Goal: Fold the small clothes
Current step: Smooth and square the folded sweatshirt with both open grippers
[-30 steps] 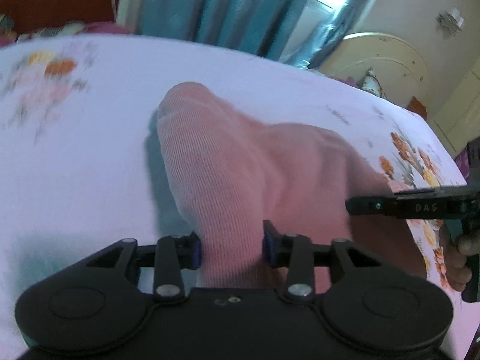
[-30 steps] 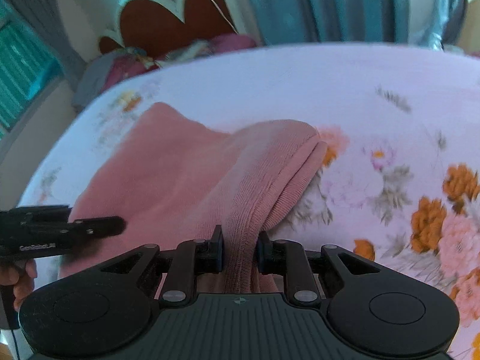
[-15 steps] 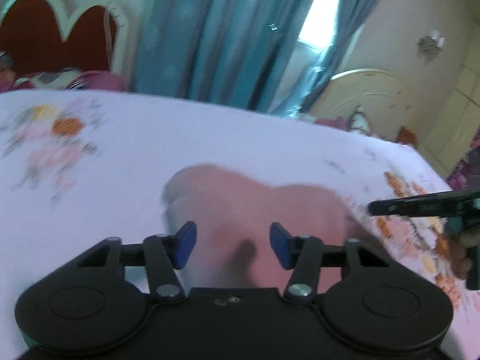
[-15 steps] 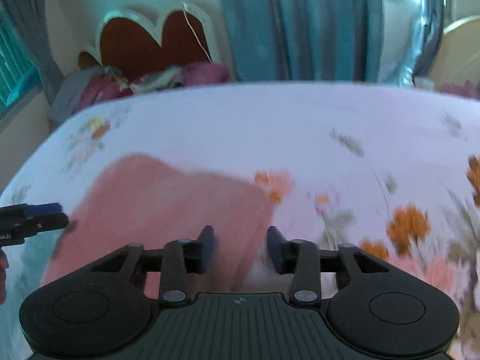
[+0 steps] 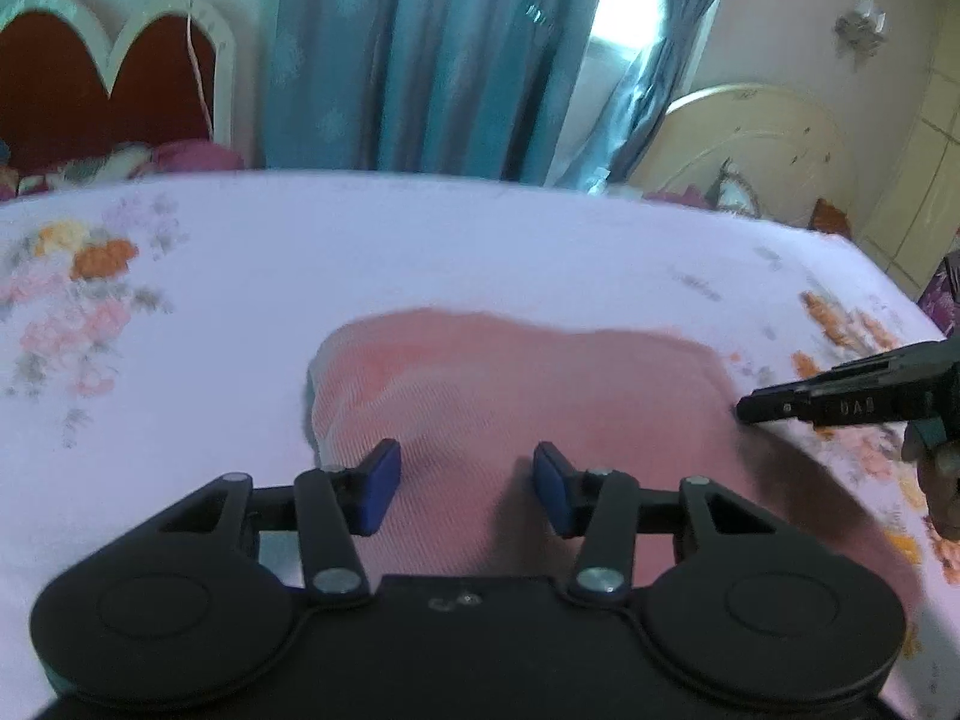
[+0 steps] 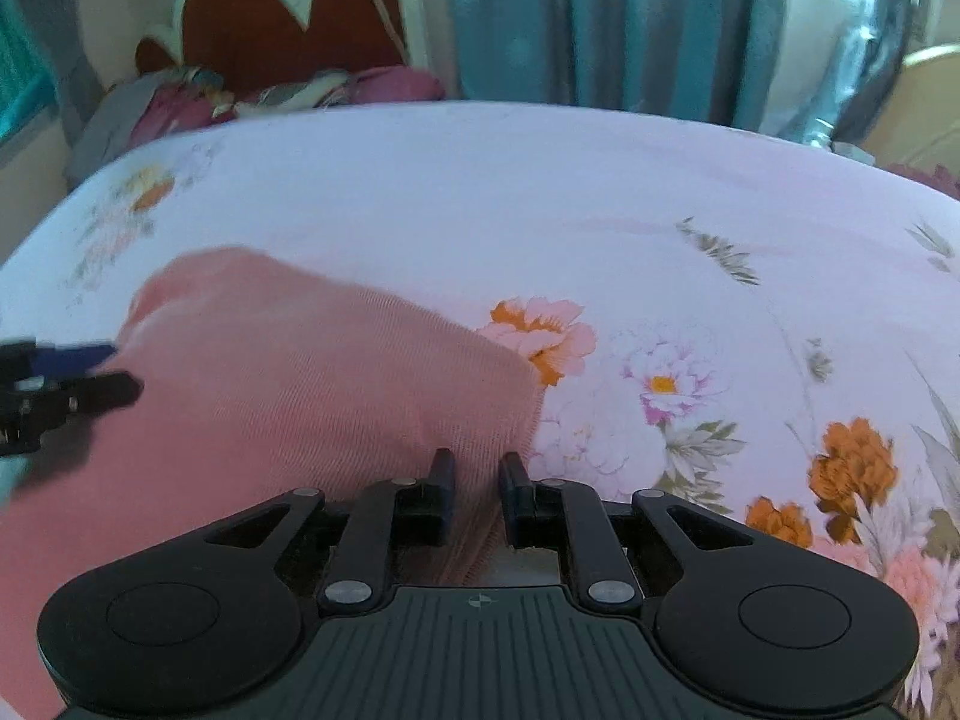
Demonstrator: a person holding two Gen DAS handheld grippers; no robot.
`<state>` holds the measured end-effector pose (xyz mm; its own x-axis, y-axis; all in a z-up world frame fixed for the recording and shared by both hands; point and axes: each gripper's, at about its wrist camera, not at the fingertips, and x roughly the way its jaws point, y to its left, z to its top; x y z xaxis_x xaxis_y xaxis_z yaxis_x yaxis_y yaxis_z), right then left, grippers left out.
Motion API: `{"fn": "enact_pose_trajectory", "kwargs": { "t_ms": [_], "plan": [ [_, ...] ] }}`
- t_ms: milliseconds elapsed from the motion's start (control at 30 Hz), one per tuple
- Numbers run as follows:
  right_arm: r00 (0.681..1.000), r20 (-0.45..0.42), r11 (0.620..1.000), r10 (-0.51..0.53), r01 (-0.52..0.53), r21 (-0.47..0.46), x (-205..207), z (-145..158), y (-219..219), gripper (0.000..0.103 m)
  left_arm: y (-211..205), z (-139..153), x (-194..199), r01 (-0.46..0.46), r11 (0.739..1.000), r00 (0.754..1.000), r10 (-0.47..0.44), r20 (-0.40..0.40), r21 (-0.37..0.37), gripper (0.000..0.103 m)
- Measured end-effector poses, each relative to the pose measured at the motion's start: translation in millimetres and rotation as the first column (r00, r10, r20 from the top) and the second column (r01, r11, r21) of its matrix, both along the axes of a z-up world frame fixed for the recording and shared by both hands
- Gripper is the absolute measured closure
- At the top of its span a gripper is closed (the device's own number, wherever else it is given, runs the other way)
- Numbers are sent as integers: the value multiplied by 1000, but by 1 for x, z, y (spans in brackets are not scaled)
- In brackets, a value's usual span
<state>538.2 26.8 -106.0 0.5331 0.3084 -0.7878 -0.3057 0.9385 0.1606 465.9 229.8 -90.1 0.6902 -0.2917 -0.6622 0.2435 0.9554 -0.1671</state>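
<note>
On a floral-sheeted bed [image 5: 420, 252], a pink garment [image 5: 516, 396] lies flat beneath 2 spread, empty tools, its long axis running between the left tool [image 5: 462, 486] and right tool [image 6: 477, 489], the right hovering over its edge.

**Open bedsheet on the far and right sides; two grippers close over the cloth**

The white floral bedsheet [image 6: 540, 192] lay bare beyond and to the right of the pink ribbed knit garment [image 6: 312, 396], giving flat room there. The left gripper [image 5: 462, 489] hung over the garment with its blue-padded jaws spread wide. The right gripper [image 6: 475, 495] stood at the garment's right edge, jaws narrowly parted around it. At the bed's far side stood the red scalloped headboard [image 5: 90, 90], pillows and teal curtains [image 5: 432, 54].
</note>
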Motion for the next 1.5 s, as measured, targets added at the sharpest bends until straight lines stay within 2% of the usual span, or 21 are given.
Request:
{"fn": "enact_pose_trajectory", "kwargs": {
  "t_ms": [67,133,200,267,333,400,500,600,667,767,867,967,1067,1167,1267,1500],
  "plan": [
    [999,36,999,35,-36,33,-20,15,-5,89,1,11,-23,17,1000,999,-16,30,-16,56],
    [992,46,991,117,-120,57,-42,25,-2,89,-2,16,-43,46,998,998,-44,48,-39,60],
    [978,38,977,206,-208,55,-62,26,6,89,-5,14,-57,67,996,997,-65,47,-51,60],
    [969,24,968,248,-248,26,-73,21,8,89,-10,5,-67,70,996,997,-69,34,-46,62],
    [970,9,969,243,-242,-44,-76,8,8,90,-17,-8,-68,70,997,998,-70,-4,-11,63],
    [978,-6,976,207,-207,-67,-73,-4,4,93,-20,-12,-69,59,998,998,-59,4,0,62],
    [988,-14,988,154,-154,0,-68,-8,-8,93,-27,-11,-68,45,999,999,-45,-1,26,62],
    [991,23,992,129,-129,-6,-79,5,-12,93,-29,0,-78,33,999,999,-34,12,35,63],
    [988,52,989,143,-145,35,-91,19,-17,93,-26,8,-94,26,999,999,-27,28,31,63],
    [967,82,966,241,-247,72,-121,34,-23,93,-24,13,-120,16,999,999,-17,31,34,63],
    [948,77,949,310,-313,34,-138,29,-16,93,-29,2,-135,16,997,1000,-16,0,70,63],
    [979,43,978,201,-198,-65,-129,8,-18,92,-32,-4,-139,-22,996,1000,22,-2,86,63],
    [994,46,995,96,-97,23,-130,12,-31,92,-37,5,-149,-75,992,997,74,16,98,63],
    [993,105,996,62,-67,50,-153,32,-40,92,-37,11,-169,-122,989,992,121,16,88,63],
    [994,108,994,31,-42,100,-175,47,-53,92,-36,15,-197,-167,984,986,167,7,61,63],
    [988,145,987,52,-72,142,-245,73,-61,92,-58,33,-252,-209,977,978,208,23,37,56]
  ]
}}
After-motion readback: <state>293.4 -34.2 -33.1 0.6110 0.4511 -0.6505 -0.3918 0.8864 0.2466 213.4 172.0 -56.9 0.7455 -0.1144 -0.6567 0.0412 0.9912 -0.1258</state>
